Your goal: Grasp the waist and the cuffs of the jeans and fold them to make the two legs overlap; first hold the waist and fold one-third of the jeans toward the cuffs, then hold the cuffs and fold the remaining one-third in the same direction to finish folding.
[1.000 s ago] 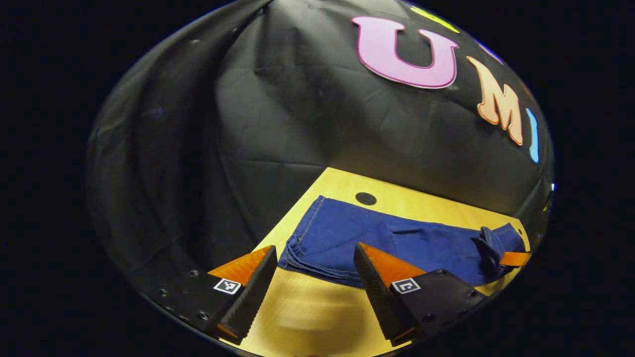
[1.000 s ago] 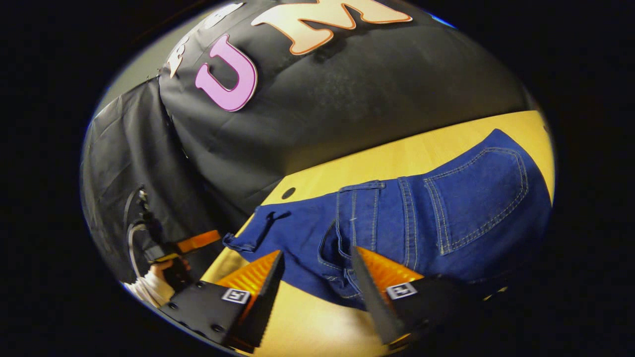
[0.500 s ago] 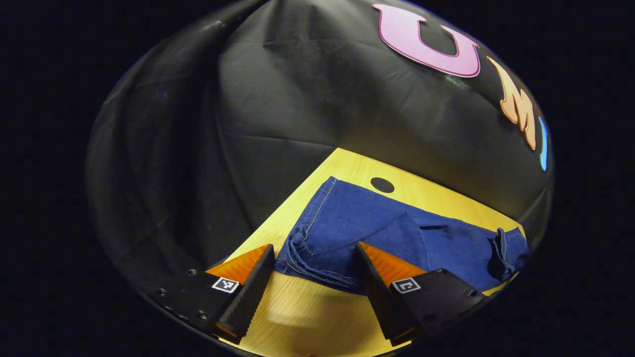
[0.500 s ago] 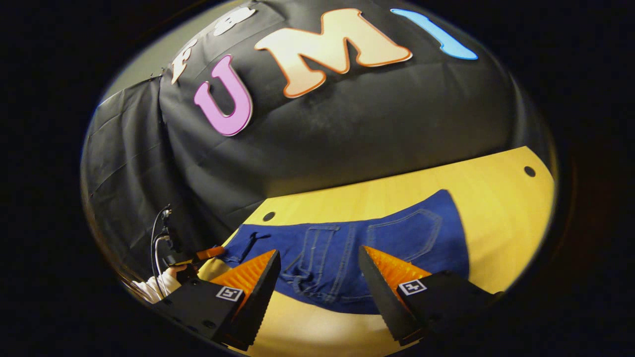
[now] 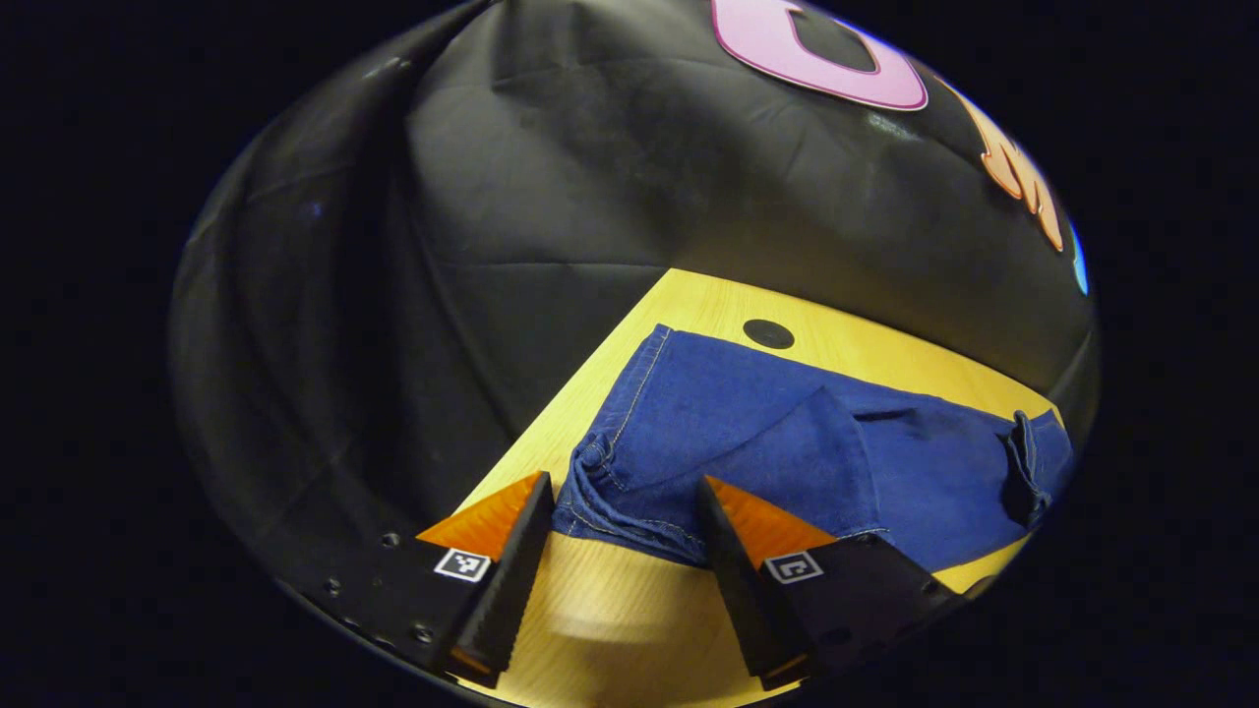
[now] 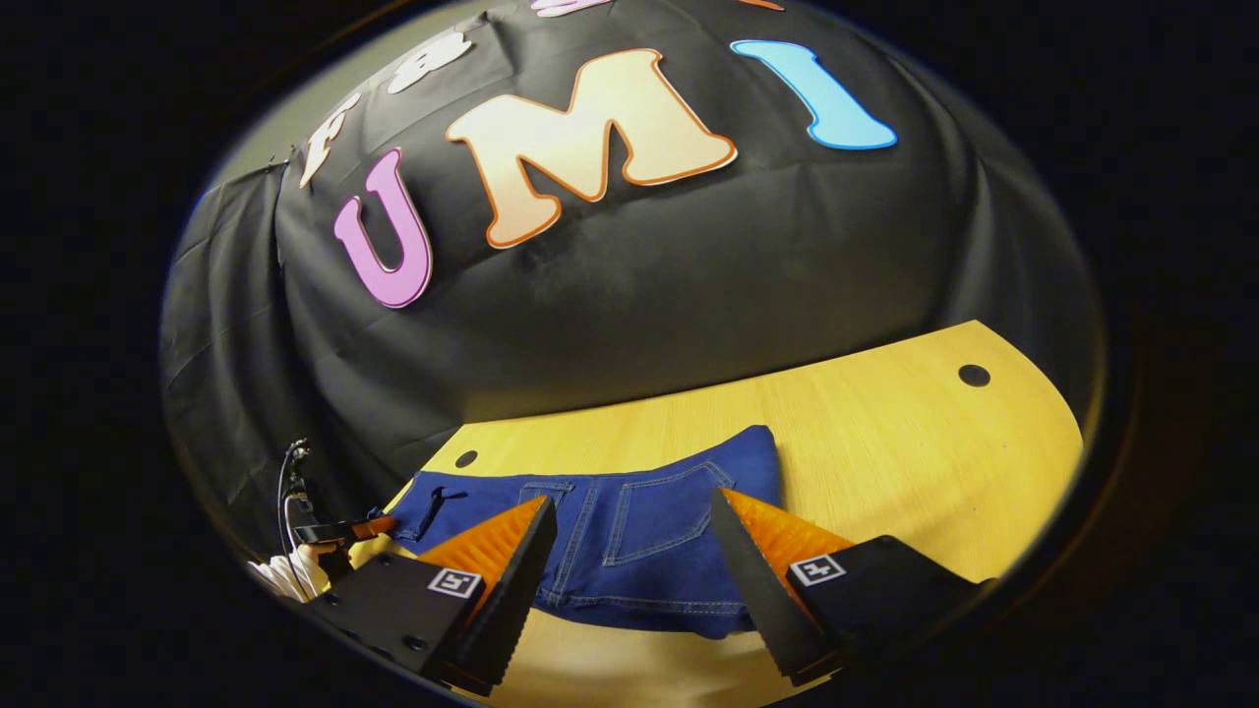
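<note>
Left gripper view: my left gripper [image 5: 620,531] hangs with jaws apart, empty, just over the near edge of the wooden table [image 5: 629,610]; the jeans [image 5: 787,452] lie flat ahead, cuffs bunched beside the table's left edge.

Right gripper view: my right gripper [image 6: 634,546] is spread wide too, gripping nothing, the jeans' waist end [image 6: 639,536] between its fingers, bare table toward the right edge.

Hidden and cut-off parts

In the left gripper view the jeans [image 5: 787,452] are cut off at the right rim, and their near hem is covered by a finger [image 5: 733,551] of the left gripper. In the right gripper view the near edge of the jeans is masked by both fingers; the far gripper [image 6: 329,533] and the hand [image 6: 295,572] are too small to be read.
</note>
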A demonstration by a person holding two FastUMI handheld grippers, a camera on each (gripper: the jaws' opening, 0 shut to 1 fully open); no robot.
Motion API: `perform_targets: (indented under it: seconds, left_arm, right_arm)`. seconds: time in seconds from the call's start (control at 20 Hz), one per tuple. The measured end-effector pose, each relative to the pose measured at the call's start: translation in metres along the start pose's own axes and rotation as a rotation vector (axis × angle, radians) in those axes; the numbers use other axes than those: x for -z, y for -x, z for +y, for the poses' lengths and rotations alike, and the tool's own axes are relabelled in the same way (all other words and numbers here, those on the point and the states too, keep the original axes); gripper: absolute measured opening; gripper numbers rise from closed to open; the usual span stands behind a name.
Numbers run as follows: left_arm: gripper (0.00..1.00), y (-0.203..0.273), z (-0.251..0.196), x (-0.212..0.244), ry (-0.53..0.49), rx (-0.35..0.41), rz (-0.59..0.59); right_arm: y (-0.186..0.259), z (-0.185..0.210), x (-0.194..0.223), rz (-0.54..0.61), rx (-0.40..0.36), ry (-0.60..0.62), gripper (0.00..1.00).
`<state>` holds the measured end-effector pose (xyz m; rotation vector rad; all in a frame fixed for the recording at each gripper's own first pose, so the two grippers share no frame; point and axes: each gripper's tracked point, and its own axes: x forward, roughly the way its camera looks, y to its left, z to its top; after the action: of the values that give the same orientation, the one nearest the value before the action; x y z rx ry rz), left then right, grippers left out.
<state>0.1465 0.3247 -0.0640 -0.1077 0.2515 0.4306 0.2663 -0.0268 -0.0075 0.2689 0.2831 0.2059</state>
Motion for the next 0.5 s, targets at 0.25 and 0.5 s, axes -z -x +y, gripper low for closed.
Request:
perform_targets:
  seconds: [0.25, 0.5]
  left_arm:
    - [0.28, 0.001, -0.021, -0.003, 0.046, 0.05, -0.007]
    - [0.05, 0.005, -0.024, -0.012, 0.237, 0.06, -0.016]
  right_arm:
    - [0.008, -0.006, -0.007, -0.009, 0.022, 0.009, 0.98]
    - [0.029, -0.02, -0.02, -0.013, 0.055, 0.016, 0.98]
